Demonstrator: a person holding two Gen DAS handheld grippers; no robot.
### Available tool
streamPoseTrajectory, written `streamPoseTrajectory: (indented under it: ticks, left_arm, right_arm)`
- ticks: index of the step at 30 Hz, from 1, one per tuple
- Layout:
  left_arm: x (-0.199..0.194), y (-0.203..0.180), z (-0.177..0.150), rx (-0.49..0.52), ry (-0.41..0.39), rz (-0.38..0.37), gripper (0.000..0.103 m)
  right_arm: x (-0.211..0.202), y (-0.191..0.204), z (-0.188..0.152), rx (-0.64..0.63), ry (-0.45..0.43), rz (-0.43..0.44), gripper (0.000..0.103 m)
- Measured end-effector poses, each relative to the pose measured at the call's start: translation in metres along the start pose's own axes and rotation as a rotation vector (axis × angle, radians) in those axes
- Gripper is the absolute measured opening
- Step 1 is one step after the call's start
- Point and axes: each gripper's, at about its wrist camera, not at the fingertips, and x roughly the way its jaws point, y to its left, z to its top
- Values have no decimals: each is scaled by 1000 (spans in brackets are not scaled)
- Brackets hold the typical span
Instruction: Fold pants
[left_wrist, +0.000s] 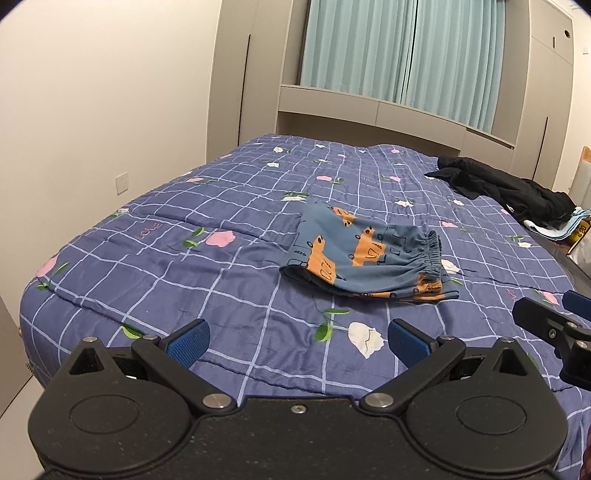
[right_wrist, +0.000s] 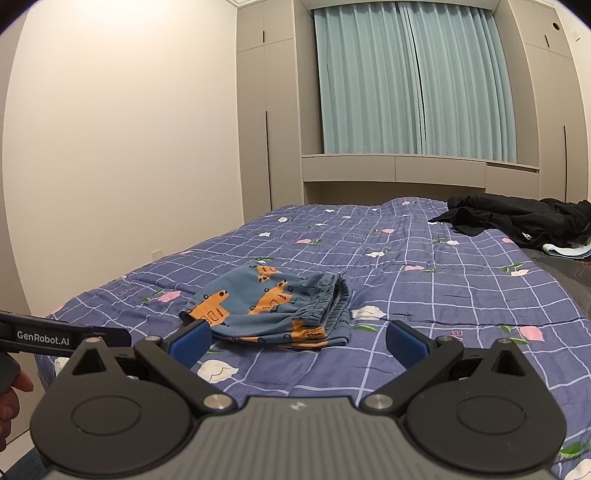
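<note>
While both sets of tongs hang wide open and empty, the left tongs (left_wrist: 297, 343) and right tongs (right_wrist: 298, 343) sit nearest, just before the pants (left_wrist: 365, 254). The pants lie folded small in the middle of the bed (left_wrist: 155, 266). They look soft and light; grab the stretchy waistband. Beside them, the left tool reads "GenRobot.AI". Black clothes (right_wrist: 517, 221) lie far behind the pants.

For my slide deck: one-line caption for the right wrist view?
Open right gripper hovers before folded blue patterned pants on a checked floral quilt.
</note>
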Motion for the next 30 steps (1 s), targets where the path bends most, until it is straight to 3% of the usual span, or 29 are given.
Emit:
streamPoseTrajectory:
  ticks: [30]
  left_arm:
    - [0,-1,2,4,-11,-18,102]
  right_arm:
    - [0,-1,0,2,0,0,103]
